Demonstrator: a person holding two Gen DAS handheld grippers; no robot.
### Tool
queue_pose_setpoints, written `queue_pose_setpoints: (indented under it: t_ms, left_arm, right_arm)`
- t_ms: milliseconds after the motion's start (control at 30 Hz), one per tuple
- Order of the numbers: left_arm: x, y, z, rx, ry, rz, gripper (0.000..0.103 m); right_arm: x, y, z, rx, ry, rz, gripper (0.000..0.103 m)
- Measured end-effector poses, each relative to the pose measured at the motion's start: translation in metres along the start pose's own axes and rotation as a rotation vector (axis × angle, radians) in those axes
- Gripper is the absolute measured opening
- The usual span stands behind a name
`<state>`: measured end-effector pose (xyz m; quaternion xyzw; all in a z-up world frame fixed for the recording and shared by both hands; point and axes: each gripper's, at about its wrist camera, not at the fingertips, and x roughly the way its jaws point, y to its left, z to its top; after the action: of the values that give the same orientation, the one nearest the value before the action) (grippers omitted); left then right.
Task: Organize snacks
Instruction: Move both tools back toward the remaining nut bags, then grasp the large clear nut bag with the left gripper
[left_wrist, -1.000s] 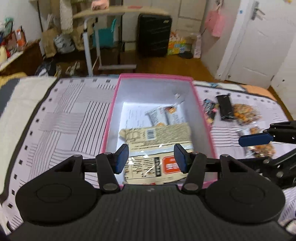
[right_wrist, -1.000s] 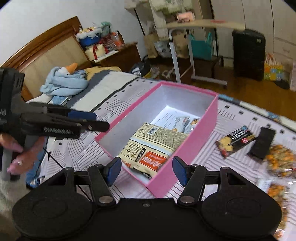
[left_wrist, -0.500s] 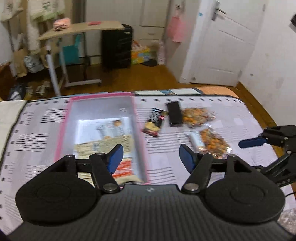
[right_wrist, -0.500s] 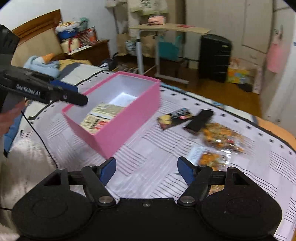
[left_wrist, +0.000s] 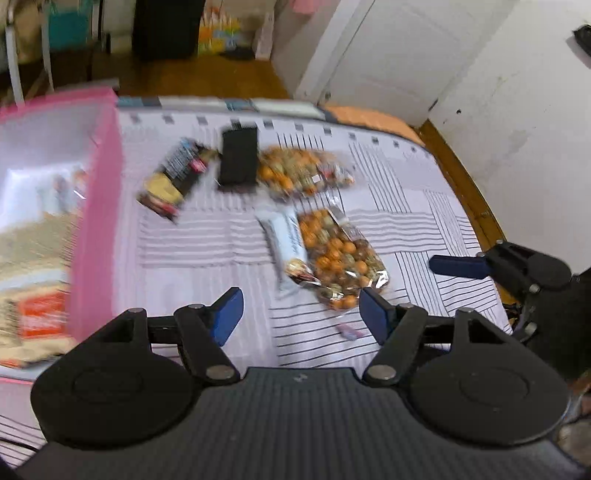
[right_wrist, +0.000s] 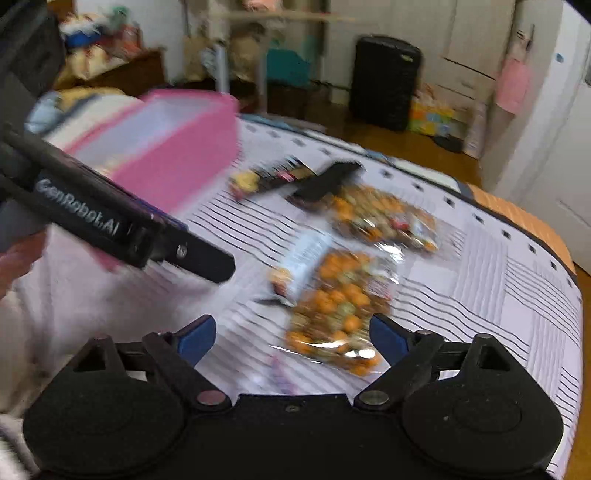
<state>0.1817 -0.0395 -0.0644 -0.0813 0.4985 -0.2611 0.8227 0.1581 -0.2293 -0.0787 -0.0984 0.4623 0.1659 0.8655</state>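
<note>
Left wrist view first: our left claw (left_wrist: 297, 314) hangs over the striped bed cover (left_wrist: 424, 206), jaws about half apart and holding nothing, with bare cover between the blue pads. Just ahead of it lie a pale wrapped bar (left_wrist: 286, 251) and a clear bag of orange nuts (left_wrist: 340, 258), touching side by side. Further off sit a second nut bag (left_wrist: 303, 171), a flat black pack (left_wrist: 238, 158) and a dark printed wrapper (left_wrist: 175, 181). The pink box (left_wrist: 98, 221) stands at the left, already with beige packets inside, so that's clearly where these loose snacks belong.

Over to the right wrist view: our right claw (right_wrist: 291, 336) has just been opening its jaws, now spread wide and empty, and the near nut bag (right_wrist: 340, 310) sits ahead between the pads, not gripped. We'd say that wide spread suits a bulky, crinkly bag. The left claw (right_wrist: 207, 264) reaches in from the left, so we're likely taking one snack each.
</note>
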Motion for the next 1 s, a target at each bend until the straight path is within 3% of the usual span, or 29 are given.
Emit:
queue_pose_setpoints:
  t_ms: [67, 200, 433, 533, 633, 700, 800, 1000]
  left_arm:
    - [0.029, -0.003, 0.0, -0.018, 0.029, -0.022, 0.066]
    - [0.07, -0.008, -0.004, -0.07, 0.063, -0.068, 0.064]
    - [0.122, -0.001, -0.017, -0.162, 0.093, -0.076, 0.056]
    - [0.128, 0.003, -0.018, -0.177, 0.036, -0.123, 0.053]
    - [0.13, 0.005, -0.02, -0.17, 0.014, -0.168, 0.042]
    - [0.13, 0.005, -0.022, -0.162, 0.009, -0.182, 0.042]
    - [0.123, 0.002, -0.021, -0.142, 0.017, -0.193, 0.041]
    - [0.113, -0.009, -0.02, -0.131, 0.061, -0.218, 0.041]
  right_arm:
    - [0.021, -0.008, -0.004, 0.049, 0.027, -0.039, 0.097]
    - [0.052, -0.022, -0.016, 0.077, 0.039, -0.016, 0.099]
    - [0.088, -0.034, -0.029, 0.127, 0.062, 0.054, 0.103]
    - [0.093, -0.031, -0.03, 0.12, 0.007, 0.04, 0.103]
    - [0.094, -0.031, -0.032, 0.146, -0.022, 0.025, 0.1]
    - [0.088, -0.03, -0.034, 0.159, -0.035, 0.02, 0.098]
    - [0.074, -0.024, -0.037, 0.18, -0.053, -0.001, 0.096]
    - [0.053, -0.014, -0.04, 0.219, -0.006, -0.047, 0.096]
